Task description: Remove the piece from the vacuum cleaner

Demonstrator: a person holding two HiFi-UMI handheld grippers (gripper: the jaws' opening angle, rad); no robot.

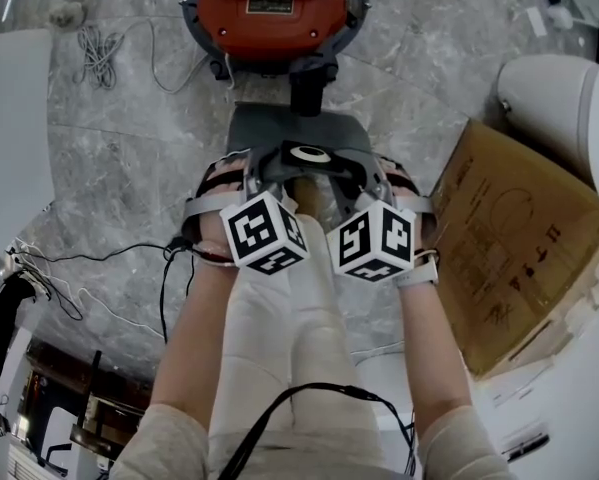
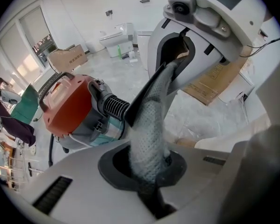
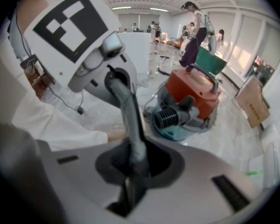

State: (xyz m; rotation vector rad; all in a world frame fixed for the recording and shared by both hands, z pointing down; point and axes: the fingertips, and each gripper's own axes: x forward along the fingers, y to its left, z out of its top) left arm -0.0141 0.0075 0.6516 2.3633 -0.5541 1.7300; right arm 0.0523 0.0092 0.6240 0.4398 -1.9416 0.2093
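The red vacuum cleaner (image 1: 269, 13) stands on the marble floor, its black ribbed port (image 2: 114, 106) facing me. Just in front of it is a flat grey piece (image 1: 279, 128) with a round opening (image 2: 112, 164) and slots. Both grippers hold it from opposite sides. My left gripper (image 1: 277, 173) is shut on the piece at the opening's rim, and so is my right gripper (image 1: 344, 176). In the left gripper view the right gripper's textured finger (image 2: 149, 134) reaches down into the opening. The right gripper view shows the left gripper's finger (image 3: 130, 125) doing the same. The vacuum (image 3: 196, 97) sits beyond the piece (image 3: 214, 167).
A flattened cardboard box (image 1: 519, 238) lies to the right beside a white rounded unit (image 1: 569, 98). A coiled cord (image 1: 99, 53) lies far left and black cables (image 1: 169, 278) trail at my left. My white-trousered legs (image 1: 279, 338) are below the grippers. People (image 3: 196, 27) stand far off.
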